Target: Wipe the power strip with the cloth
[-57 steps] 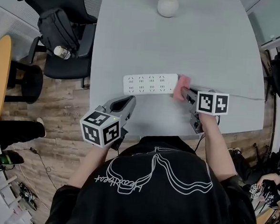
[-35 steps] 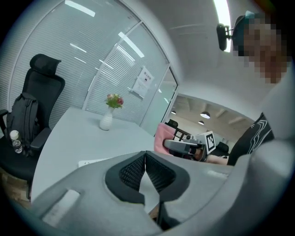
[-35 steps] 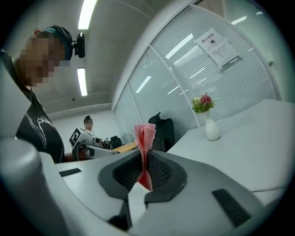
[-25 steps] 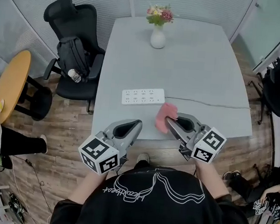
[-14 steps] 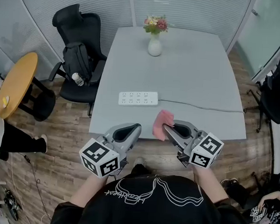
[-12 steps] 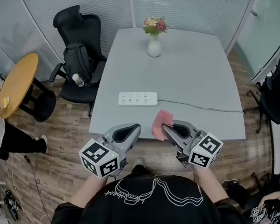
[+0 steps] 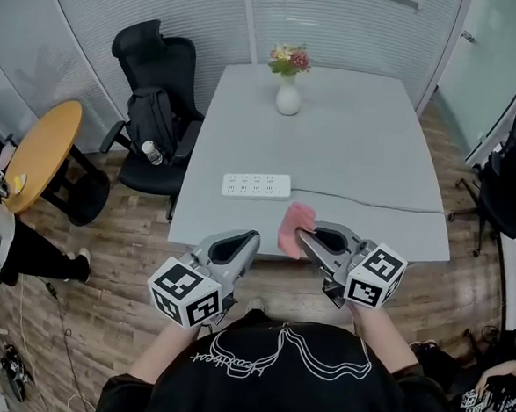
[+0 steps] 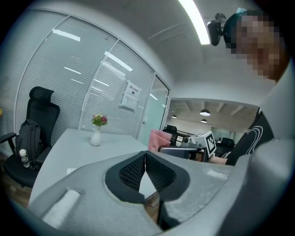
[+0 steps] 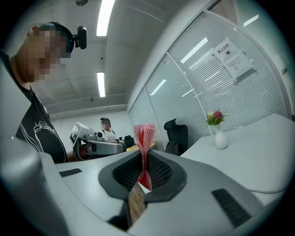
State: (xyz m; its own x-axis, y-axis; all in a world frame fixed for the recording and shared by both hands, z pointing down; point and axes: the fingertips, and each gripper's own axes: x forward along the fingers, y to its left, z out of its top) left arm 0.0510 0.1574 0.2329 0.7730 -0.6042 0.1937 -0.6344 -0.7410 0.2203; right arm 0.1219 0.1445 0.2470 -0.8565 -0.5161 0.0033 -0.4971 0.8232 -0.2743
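At the near edge of the grey table point(image 7: 333, 144), you hold both grippers up off the surface, well apart from the power strip point(image 7: 257, 186). The right gripper point(image 7: 302, 235) has its jaws clamped on the pink cloth point(image 7: 295, 228); the right gripper view shows the fabric pinched between the pads and standing up past the tips. The left gripper point(image 7: 250, 238) has its 2 pads pressed together with nothing between them.

The strip lies flat, long side across you, with its white cord point(image 7: 373, 203) running off the right end. The cloth is not touching it, so the wipe likely needs a fresh approach.

- Bring the cloth down so a broad face meets the strip, not the folded edge.
- Stroke along the length, 1 end to the other, with light pressure — the strip looks light and will probably slide.
- Pin its left end with the closed left gripper.
- Stay off the cord.

The vase point(image 7: 288, 97) is far back, so no worry.
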